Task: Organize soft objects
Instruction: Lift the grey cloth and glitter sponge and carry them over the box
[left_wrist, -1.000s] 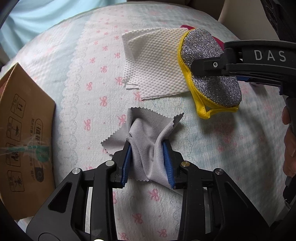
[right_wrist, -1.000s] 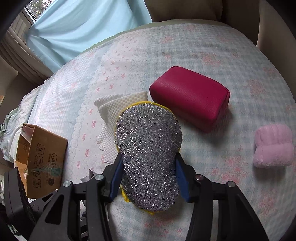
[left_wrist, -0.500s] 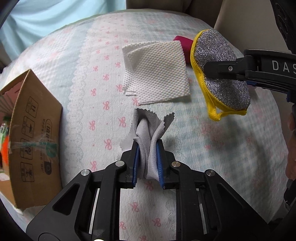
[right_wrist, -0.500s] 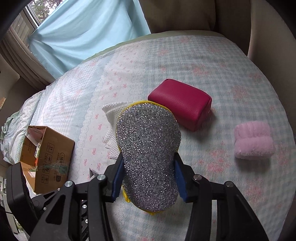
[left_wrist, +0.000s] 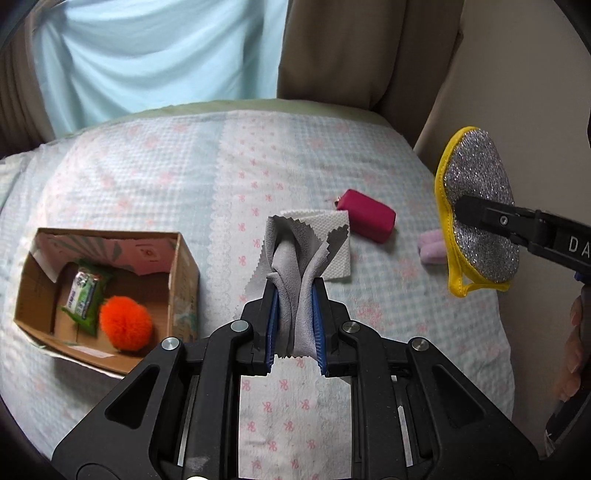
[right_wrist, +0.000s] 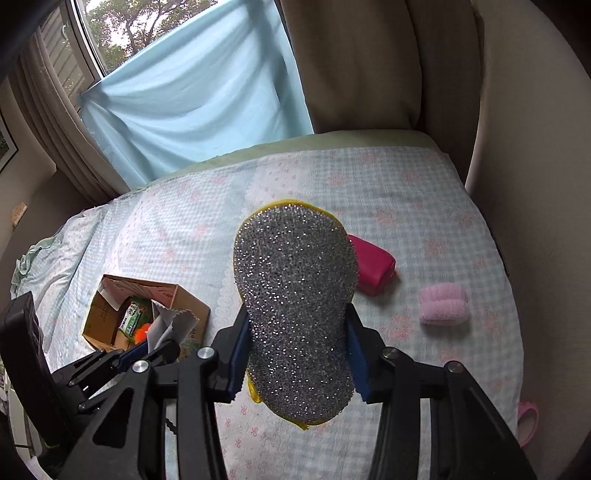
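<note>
My left gripper (left_wrist: 294, 295) is shut on a grey cloth (left_wrist: 295, 254) with zigzag edges and holds it in the air above the bed. My right gripper (right_wrist: 297, 325) is shut on a silver glitter scrub pad (right_wrist: 295, 295) with a yellow rim, also lifted; the pad also shows in the left wrist view (left_wrist: 480, 206) at the right. An open cardboard box (left_wrist: 107, 291) sits on the bed at the left, holding an orange pompom (left_wrist: 125, 326) and a green packet (left_wrist: 83, 295).
A white paper towel (left_wrist: 332, 243), a red pouch (left_wrist: 367, 216) and a pink fluffy roll (right_wrist: 443, 304) lie on the patterned bedspread (left_wrist: 147, 177). A light blue curtain (right_wrist: 192, 99) and beige cushions (right_wrist: 351, 62) stand behind the bed.
Both grippers have risen well above the bed with their loads. The left jaws closed tighter on the grey cloth and lifted it off the bedspread. The box interior has come into view.
</note>
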